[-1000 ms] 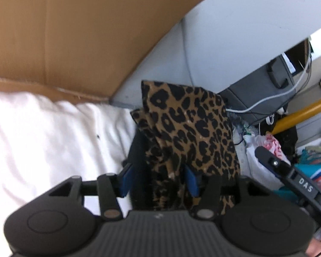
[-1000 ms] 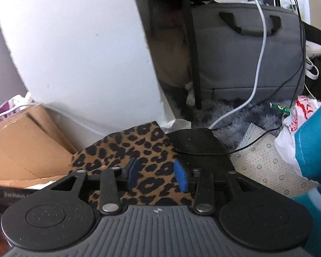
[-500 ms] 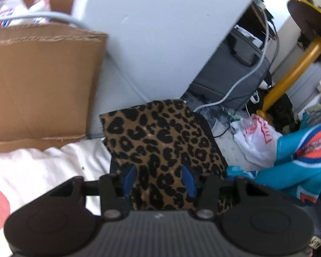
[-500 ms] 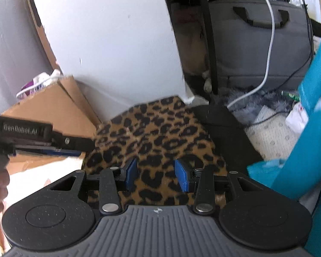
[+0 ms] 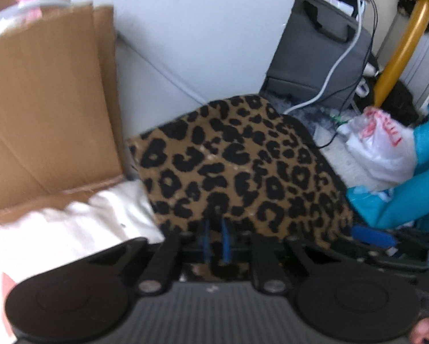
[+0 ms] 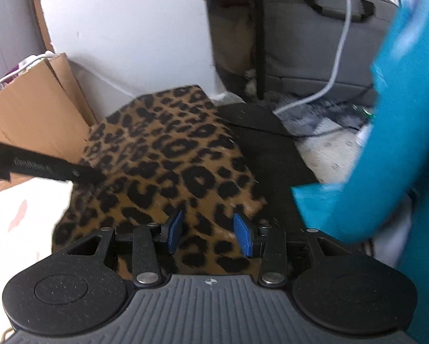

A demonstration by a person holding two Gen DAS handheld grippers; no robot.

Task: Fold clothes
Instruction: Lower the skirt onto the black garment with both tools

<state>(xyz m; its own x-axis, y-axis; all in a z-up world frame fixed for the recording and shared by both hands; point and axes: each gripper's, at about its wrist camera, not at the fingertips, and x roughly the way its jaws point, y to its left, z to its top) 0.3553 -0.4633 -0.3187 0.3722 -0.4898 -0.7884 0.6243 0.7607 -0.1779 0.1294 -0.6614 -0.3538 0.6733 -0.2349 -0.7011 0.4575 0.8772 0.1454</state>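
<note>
On left claw (image 6: pixel 94 176), lettering blurred, unreadable.

Leopard-print fabric garment (image 5: pixel 237 166), tan with black rosette spots, soft and fuzzy in texture. Spread fairly flat as a folded panel with a straight far edge and squared far corner. Lies over a black piece beneath, whose edge shows along the right side. Near edge bunched into a small ridge. Rests just beside a white cloth on the left. Same garment (image 6: pixel 168 172) seen from the right wrist, surface slightly humped, no loose sleeves visible.
</note>
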